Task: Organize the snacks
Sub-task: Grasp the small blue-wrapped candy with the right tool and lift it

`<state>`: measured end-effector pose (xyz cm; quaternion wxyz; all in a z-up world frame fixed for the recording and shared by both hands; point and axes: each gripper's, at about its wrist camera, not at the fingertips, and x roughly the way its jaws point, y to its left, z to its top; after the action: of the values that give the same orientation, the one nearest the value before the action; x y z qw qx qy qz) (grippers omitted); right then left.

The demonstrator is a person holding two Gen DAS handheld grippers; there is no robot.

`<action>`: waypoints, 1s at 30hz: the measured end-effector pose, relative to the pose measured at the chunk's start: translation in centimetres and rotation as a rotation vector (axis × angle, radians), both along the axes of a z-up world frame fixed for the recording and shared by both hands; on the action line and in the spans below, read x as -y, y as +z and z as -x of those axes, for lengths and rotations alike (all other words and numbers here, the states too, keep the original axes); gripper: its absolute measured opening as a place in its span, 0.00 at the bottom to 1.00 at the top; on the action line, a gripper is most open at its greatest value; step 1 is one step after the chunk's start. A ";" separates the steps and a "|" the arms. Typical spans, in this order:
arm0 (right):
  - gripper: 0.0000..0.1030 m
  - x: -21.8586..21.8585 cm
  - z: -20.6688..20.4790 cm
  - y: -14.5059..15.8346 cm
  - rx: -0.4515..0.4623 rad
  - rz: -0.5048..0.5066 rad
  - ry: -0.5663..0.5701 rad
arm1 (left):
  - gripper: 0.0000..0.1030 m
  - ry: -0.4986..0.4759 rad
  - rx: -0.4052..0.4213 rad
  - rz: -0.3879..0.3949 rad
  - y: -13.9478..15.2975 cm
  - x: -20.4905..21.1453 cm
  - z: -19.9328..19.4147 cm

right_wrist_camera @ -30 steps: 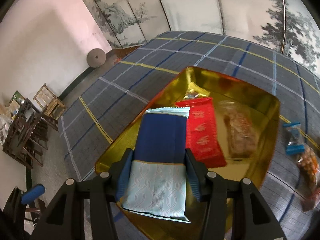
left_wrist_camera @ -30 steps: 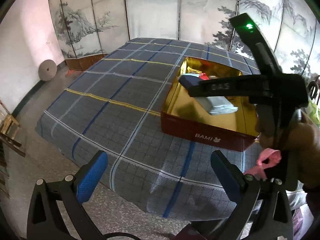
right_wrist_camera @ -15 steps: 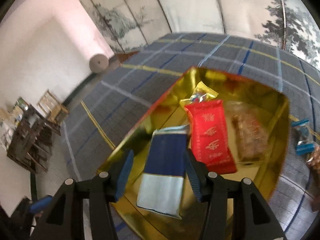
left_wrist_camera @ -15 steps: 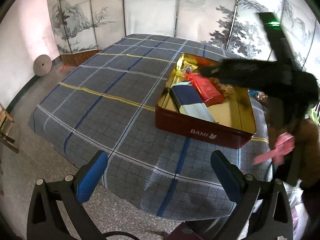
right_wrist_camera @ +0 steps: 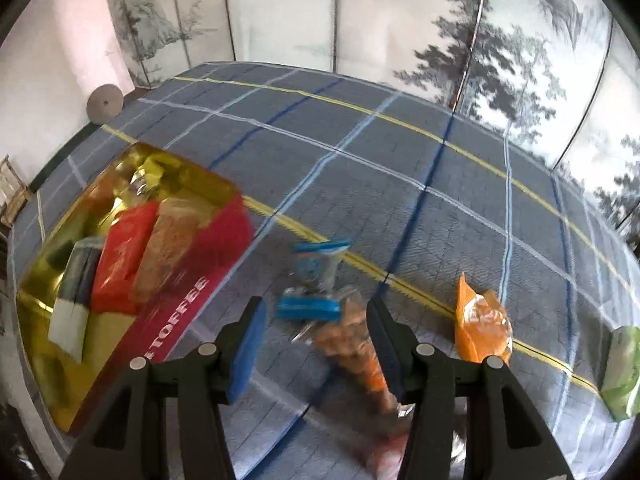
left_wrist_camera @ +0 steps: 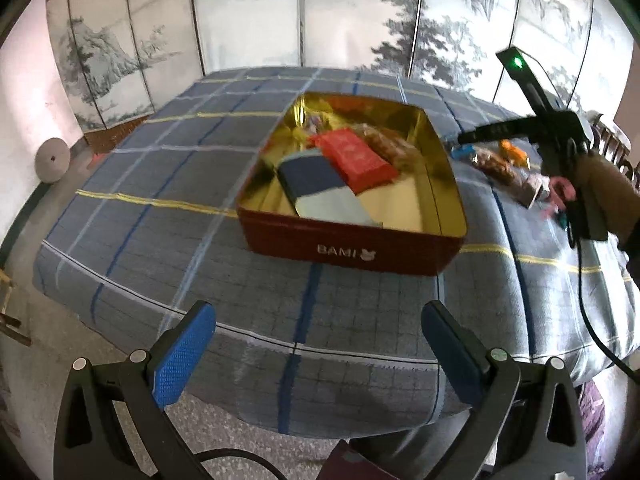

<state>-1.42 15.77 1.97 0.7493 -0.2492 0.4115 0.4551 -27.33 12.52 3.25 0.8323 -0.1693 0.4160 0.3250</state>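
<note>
Right gripper [right_wrist_camera: 316, 320] no longer holds blue packet [left_wrist_camera: 320, 188], jaws spread, empty; packet flat in tin [left_wrist_camera: 352, 248], long axis front-to-back; left gripper [left_wrist_camera: 320, 344] jaws spread.

Painted folding screen [left_wrist_camera: 248, 12] (ink trees, mountains), grey disc [left_wrist_camera: 51, 159] against the pink wall [right_wrist_camera: 44, 60]

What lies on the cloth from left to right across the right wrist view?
Tin → blue-ended packet → orange packet → green packet.
</note>
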 end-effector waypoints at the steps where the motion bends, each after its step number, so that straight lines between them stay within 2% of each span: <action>1: 0.52 -0.2 -0.2 0.0 0.010 0.005 0.002 | 0.99 -0.001 -0.008 0.008 -0.2 -0.1 -0.1; 3: 0.52 -1.2 -0.1 -0.4 0.044 0.022 0.016 | 0.99 0.004 -0.015 0.014 -0.5 -0.2 -0.3; 7: 0.51 -3.4 -0.8 -2.0 0.036 0.083 0.037 | 0.99 0.011 -0.034 0.016 -1.0 -0.3 -0.6; 9: 0.30 -4.3 -0.8 -2.7 0.011 0.096 0.061 | 0.99 0.010 -0.046 0.017 -1.2 -0.3 -0.8; 13: 0.27 -3.5 -0.2 -1.8 0.030 0.072 0.060 | 0.99 -0.004 -0.054 -0.012 -0.6 0.4 -1.4; 16: 0.27 1.8 0.0 1.4 -0.039 -0.099 0.021 | 0.99 -0.039 -0.041 -0.034 0.1 1.3 -1.9; 19: 0.28 10.2 -0.2 3.4 -0.028 -0.192 -0.085 | 0.99 -0.089 -0.045 -0.043 0.4 2.5 -2.9; 22: 0.28 19.4 -1.5 2.7 0.044 -0.148 -0.254 | 0.99 -0.162 -0.047 -0.040 0.9 3.9 -4.6; 24: 0.28 23.7 -2.7 1.8 0.059 -0.115 -0.338 | 0.99 -0.214 -0.040 -0.023 1.6 4.6 -6.1; 28: 0.28 30.1 -4.6 0.0 0.088 -0.064 -0.477 | 0.99 -0.325 0.010 -0.034 3.2 5.6 -9.9; 30: 0.28 32.2 -5.2 -0.7 0.075 -0.086 -0.530 | 0.99 -0.408 0.042 -0.057 3.7 6.1 -12.5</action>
<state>3.82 -16.43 1.28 0.8668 -0.1175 0.4147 0.2508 -14.83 6.45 6.98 0.8938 -0.0647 0.4146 0.1579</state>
